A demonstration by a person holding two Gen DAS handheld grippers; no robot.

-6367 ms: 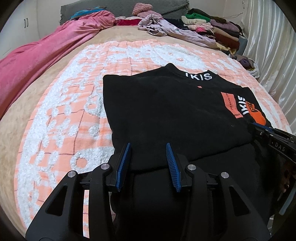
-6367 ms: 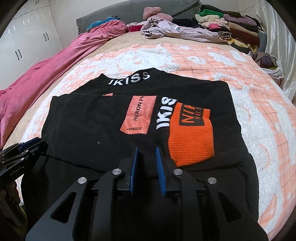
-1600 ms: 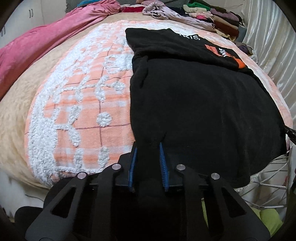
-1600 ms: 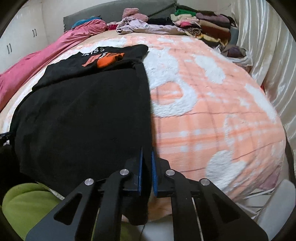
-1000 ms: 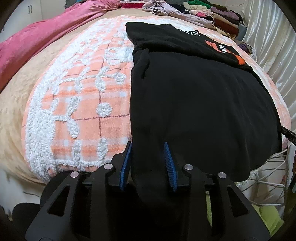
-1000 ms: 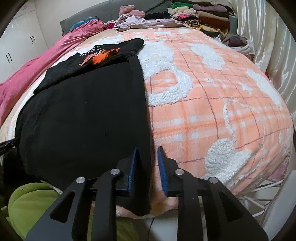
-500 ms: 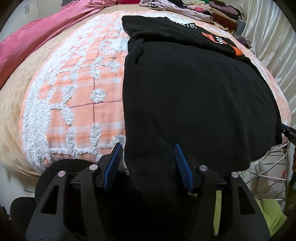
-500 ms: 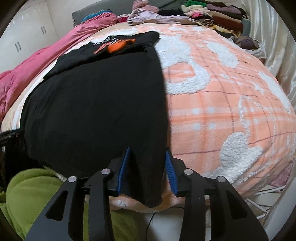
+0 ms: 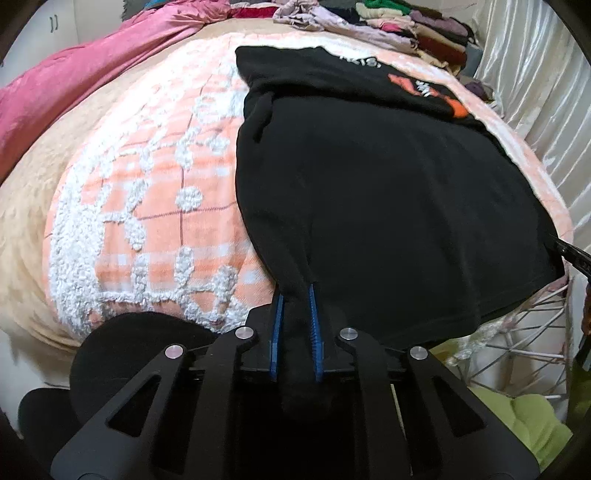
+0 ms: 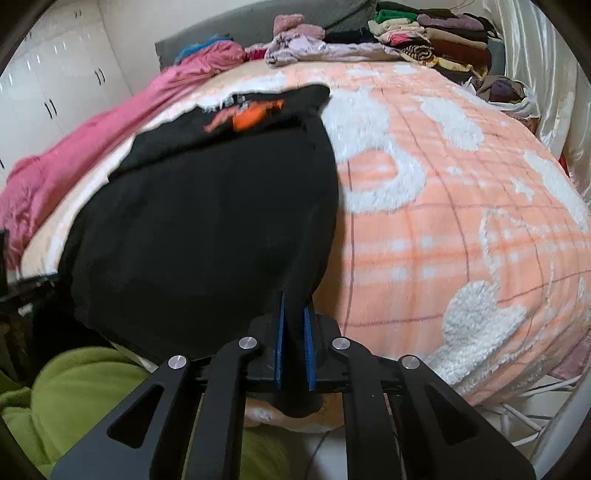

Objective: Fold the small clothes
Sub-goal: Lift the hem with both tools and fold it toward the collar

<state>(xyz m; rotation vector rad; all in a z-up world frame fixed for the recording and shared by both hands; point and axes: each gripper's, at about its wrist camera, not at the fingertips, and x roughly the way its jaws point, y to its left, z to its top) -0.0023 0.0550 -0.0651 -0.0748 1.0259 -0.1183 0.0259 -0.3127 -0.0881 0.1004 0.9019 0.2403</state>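
A black sweatshirt with orange and white print lies stretched lengthwise on the orange-and-white blanket, its hem hanging over the bed's near edge. My left gripper is shut on the hem's left corner. My right gripper is shut on the hem's right corner of the sweatshirt. The sleeves are folded in near the collar at the far end. The right gripper's tip shows at the right edge of the left wrist view.
A pink duvet lies along the bed's left side. Stacked and loose clothes sit at the headboard. White curtains hang on the right. A green garment and a white wire basket are below the bed edge.
Both grippers were open around the hem half a second ago and have now closed on its corners. The right view has lifted slightly and is motion-blurred.
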